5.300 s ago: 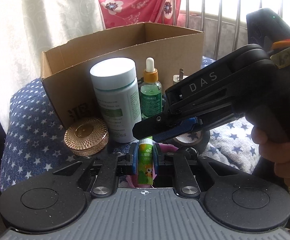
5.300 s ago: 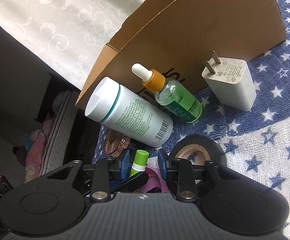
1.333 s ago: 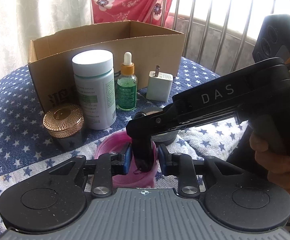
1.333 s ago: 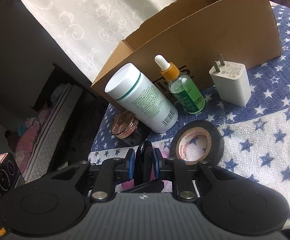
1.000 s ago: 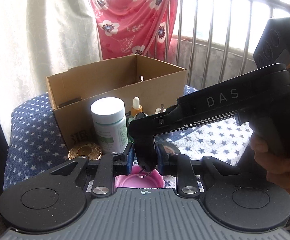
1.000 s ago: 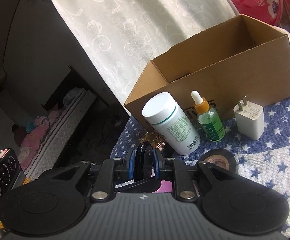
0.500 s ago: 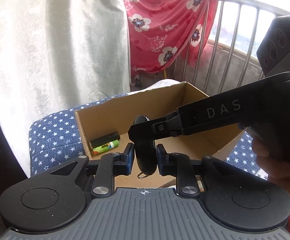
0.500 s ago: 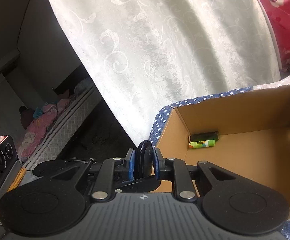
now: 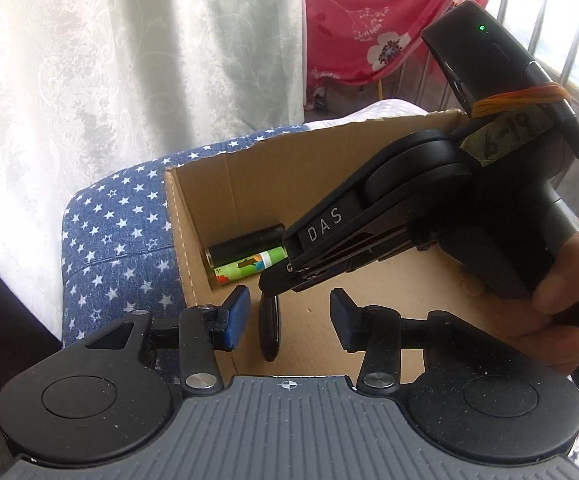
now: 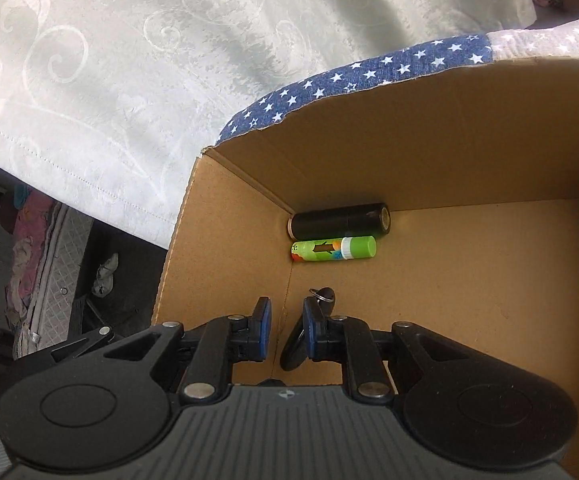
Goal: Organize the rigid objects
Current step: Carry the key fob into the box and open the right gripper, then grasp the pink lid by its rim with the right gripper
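Since the box (image 9: 289, 168) sits under both claws, the drop is near. The left claw (image 9: 289, 300) has just been opening, its pads clear of the fob (image 9: 269, 330) between them. The right claw (image 10: 286, 312) is drawn together, and I cannot tell whether it grips the fob. Lower gently and lay the fob flat, short of the tubes (image 10: 333, 250) ahead.

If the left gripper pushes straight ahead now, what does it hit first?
Likely the black oval key fob, already between the left gripper's jaws, which have just been opening; close behind it, the right gripper. Depth is unclear.
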`<state>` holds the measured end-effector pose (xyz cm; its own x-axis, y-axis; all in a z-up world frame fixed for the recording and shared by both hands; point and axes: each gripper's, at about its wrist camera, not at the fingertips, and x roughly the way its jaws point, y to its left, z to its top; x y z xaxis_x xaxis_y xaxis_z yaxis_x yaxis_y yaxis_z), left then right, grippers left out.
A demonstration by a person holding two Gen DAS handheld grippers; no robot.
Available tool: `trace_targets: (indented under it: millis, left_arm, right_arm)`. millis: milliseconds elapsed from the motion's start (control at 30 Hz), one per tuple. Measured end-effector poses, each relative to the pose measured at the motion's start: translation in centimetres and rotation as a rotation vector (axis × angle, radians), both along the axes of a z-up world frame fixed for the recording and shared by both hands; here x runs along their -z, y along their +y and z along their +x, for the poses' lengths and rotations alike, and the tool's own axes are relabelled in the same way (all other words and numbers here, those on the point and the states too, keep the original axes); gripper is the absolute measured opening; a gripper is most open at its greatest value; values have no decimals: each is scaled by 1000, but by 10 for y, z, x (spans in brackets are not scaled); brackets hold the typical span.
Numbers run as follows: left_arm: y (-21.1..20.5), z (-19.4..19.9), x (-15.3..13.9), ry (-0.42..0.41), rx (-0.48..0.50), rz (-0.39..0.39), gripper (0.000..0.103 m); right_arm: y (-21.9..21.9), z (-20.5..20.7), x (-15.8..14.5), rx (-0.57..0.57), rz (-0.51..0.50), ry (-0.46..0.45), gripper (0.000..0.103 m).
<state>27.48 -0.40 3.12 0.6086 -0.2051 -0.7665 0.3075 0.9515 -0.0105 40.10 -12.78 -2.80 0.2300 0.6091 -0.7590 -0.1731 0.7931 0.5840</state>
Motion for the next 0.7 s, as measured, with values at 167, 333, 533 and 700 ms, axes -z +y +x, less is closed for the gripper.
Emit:
trace_targets:
  millis: [167, 333, 533, 700]
  left_arm:
    - [11, -21, -20, -56, -7, -42, 61]
    - [28, -55, -44, -136, -16, -82, 69]
    - [51, -112, -57, -225, -1, -143, 96]
    - [52, -157, -34, -212, 54, -163, 101]
  right_arm:
    - [-17, -11, -15, 27, 24, -25, 20]
    - [-52, -61, -55, 47, 64, -138, 21]
    - [-101, -154, -98, 92, 124, -325, 21]
    - [-117, -232, -86, 117, 139, -410, 21]
